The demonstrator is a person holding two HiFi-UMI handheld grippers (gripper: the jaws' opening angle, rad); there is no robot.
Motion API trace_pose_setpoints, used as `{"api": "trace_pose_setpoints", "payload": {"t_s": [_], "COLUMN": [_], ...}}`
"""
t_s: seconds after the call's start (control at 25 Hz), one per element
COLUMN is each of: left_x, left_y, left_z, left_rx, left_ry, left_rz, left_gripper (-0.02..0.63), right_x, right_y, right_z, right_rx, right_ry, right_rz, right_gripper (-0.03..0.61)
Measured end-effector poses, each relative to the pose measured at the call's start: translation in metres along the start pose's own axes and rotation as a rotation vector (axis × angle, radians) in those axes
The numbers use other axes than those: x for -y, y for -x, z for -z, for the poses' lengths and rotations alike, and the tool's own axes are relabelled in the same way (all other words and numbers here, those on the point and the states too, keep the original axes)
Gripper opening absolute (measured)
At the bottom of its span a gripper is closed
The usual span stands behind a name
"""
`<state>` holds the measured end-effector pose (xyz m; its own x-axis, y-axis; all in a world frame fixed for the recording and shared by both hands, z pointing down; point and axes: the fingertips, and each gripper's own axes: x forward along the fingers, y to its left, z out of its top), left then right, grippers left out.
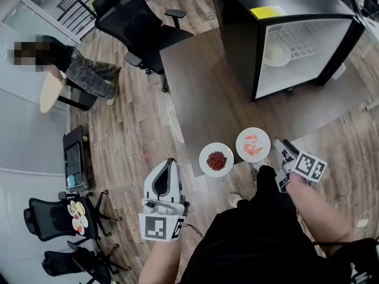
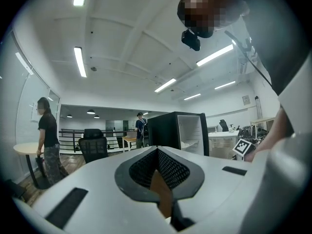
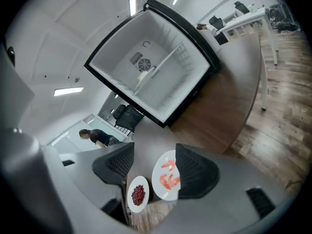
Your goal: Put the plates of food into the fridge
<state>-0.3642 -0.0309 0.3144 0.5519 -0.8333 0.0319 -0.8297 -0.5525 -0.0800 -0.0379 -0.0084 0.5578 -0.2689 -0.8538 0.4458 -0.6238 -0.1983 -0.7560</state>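
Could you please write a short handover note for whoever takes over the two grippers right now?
Left gripper: shut, empty, off the table's near-left corner.
Right gripper: open, empty, aimed at the shrimp plate, not gripping it.
Things: the shrimp plate and the plate of dark red food sit side by side at the table's near edge. The fridge stands open at the far end.
Done: one white plate is inside the fridge.
Left: both table plates go in.

Plates [image 1: 264,150] glossy white; table [image 1: 207,87] matt brown; floor [image 1: 130,123] wood plank; fridge [image 1: 237,34] shell smooth black
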Motion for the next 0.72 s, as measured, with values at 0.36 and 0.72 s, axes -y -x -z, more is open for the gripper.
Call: {"api": "trace_pose_setpoints", "payload": {"t_s": [0.36,0.72], "left_x": [-0.014,-0.022], "left_y": [0.045,0.067], "left_z": [0.000,0.020], "left_rx": [0.025,-0.062], "left_ry": [-0.026,-0.046], "left_rz": [-0.054,-0.065], "left_gripper": [0.003,0.003], "right_x": [0.045,0.075], "right_y": [-0.005,-0.028], "right_z": [0.074,0.112], "right_rx": [-0.037,-0.026], "right_ry": [-0.203,-0.298], "right_rz": [0.072,0.113], "right_gripper": [0.275,0.275]}}
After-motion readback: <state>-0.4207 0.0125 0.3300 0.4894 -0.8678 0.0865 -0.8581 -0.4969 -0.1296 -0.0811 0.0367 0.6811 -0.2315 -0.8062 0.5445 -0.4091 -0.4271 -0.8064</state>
